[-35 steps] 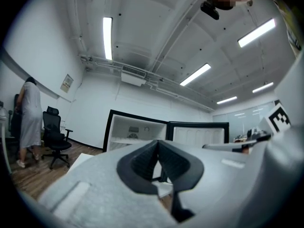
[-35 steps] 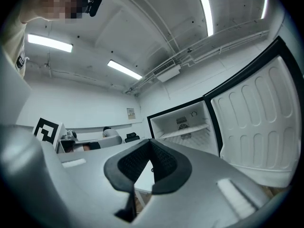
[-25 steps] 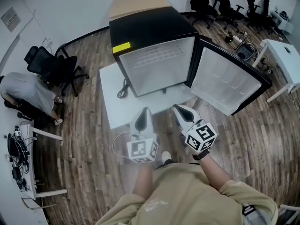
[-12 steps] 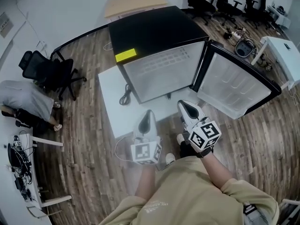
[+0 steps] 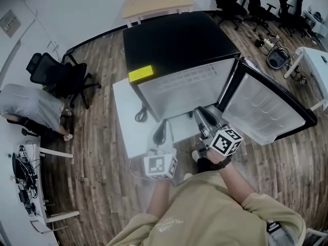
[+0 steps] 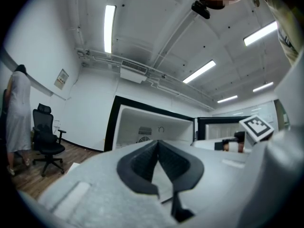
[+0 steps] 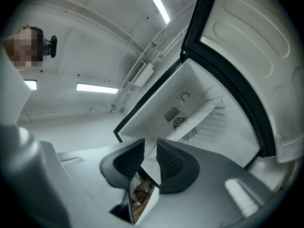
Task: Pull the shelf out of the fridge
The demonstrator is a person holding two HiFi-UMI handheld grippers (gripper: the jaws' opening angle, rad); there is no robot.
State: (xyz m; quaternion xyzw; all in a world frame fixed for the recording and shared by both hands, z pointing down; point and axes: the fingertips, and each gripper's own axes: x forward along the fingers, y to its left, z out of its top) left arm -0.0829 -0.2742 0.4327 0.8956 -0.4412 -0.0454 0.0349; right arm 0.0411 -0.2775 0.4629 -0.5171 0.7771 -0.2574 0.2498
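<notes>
A black fridge (image 5: 179,40) stands on a low white platform (image 5: 128,132) with its door (image 5: 266,104) swung open to the right. In the right gripper view a white wire shelf (image 7: 199,115) lies across the pale inside, below the fan grille. The shelf (image 5: 184,76) shows only faintly in the head view. My right gripper (image 5: 201,113) (image 7: 150,148) points into the opening from just in front; its jaws are opening, with nothing between them. My left gripper (image 5: 161,129) (image 6: 157,144) hangs shut and empty over the platform, left of the right one.
A black cable (image 5: 141,114) lies on the platform beside the fridge. A person in grey (image 5: 28,104) bends over at the far left, next to a black office chair (image 5: 59,73). A wooden table (image 5: 156,1) stands behind the fridge and a white desk (image 5: 315,60) to the right.
Both grippers have moved forward toward the open fridge, and the fridge now fills more of the head view. The right gripper has reached the fridge's front opening.
</notes>
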